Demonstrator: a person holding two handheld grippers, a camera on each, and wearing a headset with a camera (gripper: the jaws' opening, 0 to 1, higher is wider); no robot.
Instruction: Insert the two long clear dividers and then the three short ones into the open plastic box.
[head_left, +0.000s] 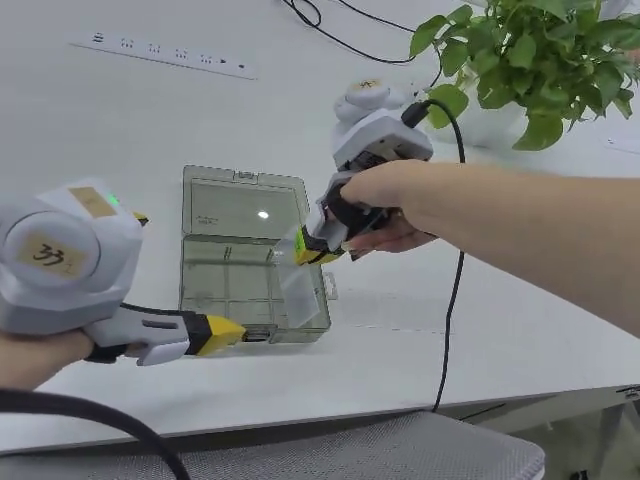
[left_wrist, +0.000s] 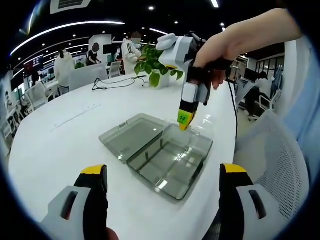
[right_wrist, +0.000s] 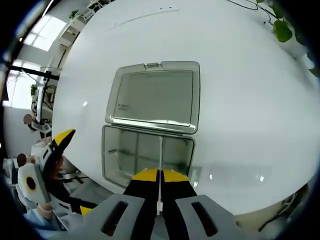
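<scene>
It is a big open office. Past the white table are people, office chairs and long ceiling lights.

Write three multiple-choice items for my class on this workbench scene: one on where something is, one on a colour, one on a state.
1. Where does the leafy plant stand relative to the open box?
A) inside it
B) beyond it, to the right
C) in front of it, at the near edge

2. What colour are the tips of the left tongs and the right tongs?
A) red
B) blue
C) yellow

3. What state are the right tongs in?
A) shut on a clear divider
B) wide open, empty
C) shut on nothing

Answers:
1 B: in the head view the plant sits past the box, at upper right.
2 C: both pairs end in yellow.
3 A: the right gripper view shows the tips closed on the divider's thin edge.
</scene>
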